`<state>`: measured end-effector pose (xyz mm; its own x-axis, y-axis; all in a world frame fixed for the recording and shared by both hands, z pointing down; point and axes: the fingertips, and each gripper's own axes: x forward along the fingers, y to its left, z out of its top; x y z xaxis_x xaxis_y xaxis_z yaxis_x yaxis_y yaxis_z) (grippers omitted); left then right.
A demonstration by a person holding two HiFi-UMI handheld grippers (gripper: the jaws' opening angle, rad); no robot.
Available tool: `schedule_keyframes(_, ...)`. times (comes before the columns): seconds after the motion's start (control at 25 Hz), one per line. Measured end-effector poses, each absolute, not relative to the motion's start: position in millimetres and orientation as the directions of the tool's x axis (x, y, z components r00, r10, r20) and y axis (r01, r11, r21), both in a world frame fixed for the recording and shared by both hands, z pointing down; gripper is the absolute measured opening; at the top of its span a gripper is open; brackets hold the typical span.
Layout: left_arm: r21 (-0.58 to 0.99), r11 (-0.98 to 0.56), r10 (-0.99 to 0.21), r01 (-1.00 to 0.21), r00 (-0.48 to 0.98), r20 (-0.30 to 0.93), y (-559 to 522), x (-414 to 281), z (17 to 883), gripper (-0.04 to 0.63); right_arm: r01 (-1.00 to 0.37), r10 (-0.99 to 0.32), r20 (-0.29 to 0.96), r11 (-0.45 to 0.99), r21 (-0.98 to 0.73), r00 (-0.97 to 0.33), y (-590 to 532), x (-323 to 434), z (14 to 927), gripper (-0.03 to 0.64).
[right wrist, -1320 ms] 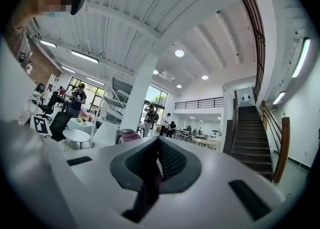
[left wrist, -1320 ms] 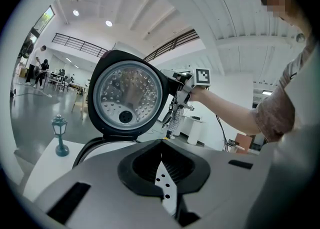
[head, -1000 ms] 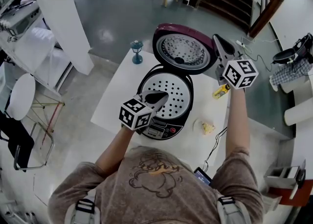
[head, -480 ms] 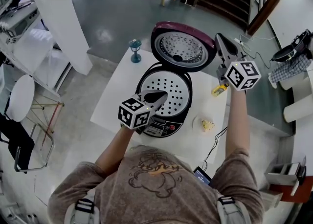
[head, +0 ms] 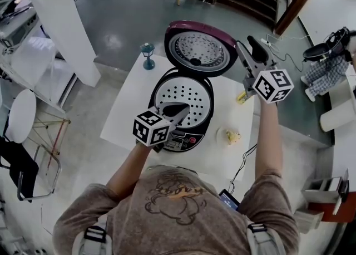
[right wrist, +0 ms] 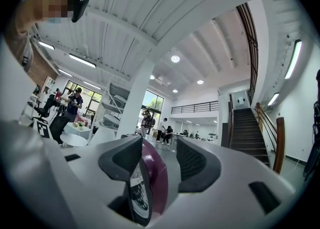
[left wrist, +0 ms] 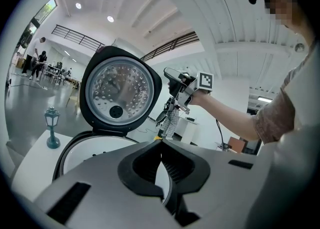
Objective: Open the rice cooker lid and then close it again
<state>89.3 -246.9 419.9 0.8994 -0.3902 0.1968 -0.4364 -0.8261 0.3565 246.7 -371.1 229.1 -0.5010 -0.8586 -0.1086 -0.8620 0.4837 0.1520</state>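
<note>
The rice cooker [head: 181, 141] stands on the white table [head: 125, 117] with its inner perforated plate showing. Its purple lid [head: 197, 48] is raised upright behind it, silver inner face toward me [left wrist: 120, 93]. My right gripper [head: 248, 47] is at the lid's right edge. Its jaws are opening, and the purple lid rim [right wrist: 154, 173] sits between them with a gap on the right pad's side. My left gripper [head: 179, 111] hovers over the cooker's front, shut and holding nothing, its tips meeting [left wrist: 161, 142].
A small teal lantern figure [head: 147, 56] stands at the table's far left corner. A yellow object [head: 241, 98] and a small plate with food [head: 230, 136] lie right of the cooker. A phone [head: 228, 199] and a cable are at the near right.
My right gripper's jaws have parted at the lid's rim, where they were closed before. The lid stays upright. My left gripper has kept its place.
</note>
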Motion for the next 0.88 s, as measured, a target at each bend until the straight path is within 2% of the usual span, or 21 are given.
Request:
schedule_keyframes(0.48, 0.371, -0.824, -0.385, -0.429, 0.903, 0.189, -239, 88, 419, 0.020, -0.834, -0.842, 0.002, 0.535, 0.133, -0.540, -376, 241, 262, 0.399)
schedule_keyframes(0.88, 0.378, -0.812, -0.405, -0.445, 0.896, 0.185, -236, 77, 419, 0.020, -0.800, -0.809, 0.096, 0.588, 0.120, -0.580, -389, 226, 288, 0.420)
